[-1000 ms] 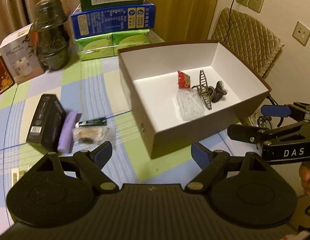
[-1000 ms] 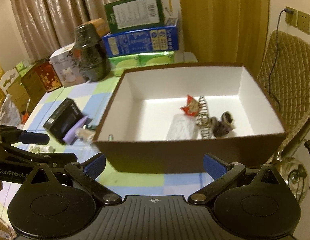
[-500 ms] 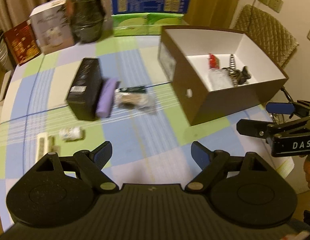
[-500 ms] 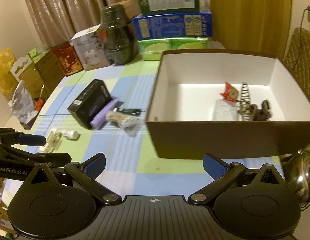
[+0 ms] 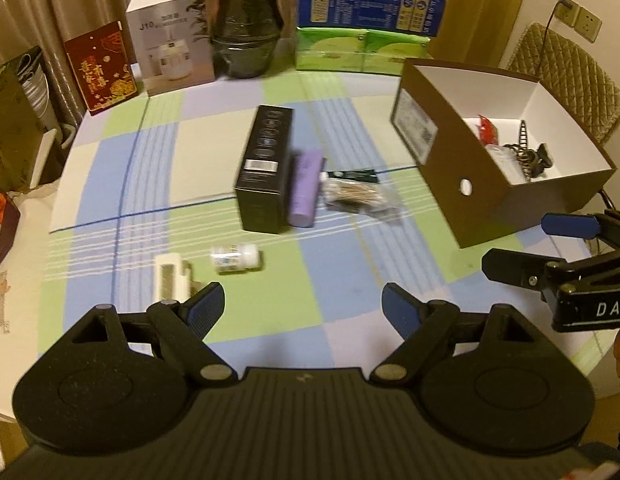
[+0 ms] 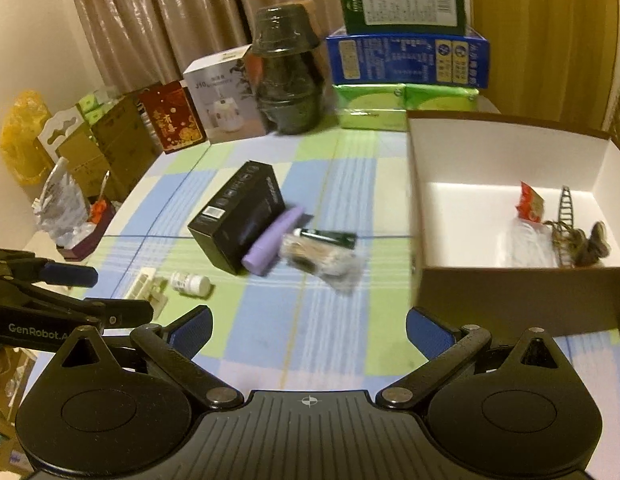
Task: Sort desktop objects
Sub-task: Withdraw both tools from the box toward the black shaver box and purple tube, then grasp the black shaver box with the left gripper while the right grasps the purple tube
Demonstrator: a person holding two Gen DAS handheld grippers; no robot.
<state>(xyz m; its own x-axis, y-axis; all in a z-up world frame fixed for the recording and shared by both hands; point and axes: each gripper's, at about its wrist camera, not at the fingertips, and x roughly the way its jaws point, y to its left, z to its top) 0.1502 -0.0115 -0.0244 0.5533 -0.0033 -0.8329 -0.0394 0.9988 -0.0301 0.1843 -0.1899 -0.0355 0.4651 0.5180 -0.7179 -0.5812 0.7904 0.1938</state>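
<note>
On the checked tablecloth lie a black box (image 5: 266, 168) (image 6: 240, 222), a purple tube (image 5: 306, 189) (image 6: 274, 239) beside it, a clear bag of cotton swabs (image 5: 355, 196) (image 6: 319, 260), a small white bottle (image 5: 236, 258) (image 6: 190, 283) and a white flat piece (image 5: 172, 278) (image 6: 144, 286). The brown box with a white inside (image 5: 437, 168) (image 6: 509, 292) holds a red packet, a clear bag and dark clips. My left gripper (image 5: 302, 308) (image 6: 80, 292) is open and empty over the near cloth. My right gripper (image 6: 308, 330) (image 5: 529, 248) is open and empty, close to the brown box.
Along the table's far edge stand a dark jar (image 5: 246, 36), a white appliance carton (image 5: 170, 40), a red box (image 5: 100, 66) and stacked green and blue cartons (image 5: 365, 24). A quilted chair (image 5: 569, 68) stands behind the brown box. Clutter sits off the left edge.
Both grippers have swung left, away from the brown box toward the loose items. The bottle and white piece have come into the left wrist view. Both stay open and empty.
</note>
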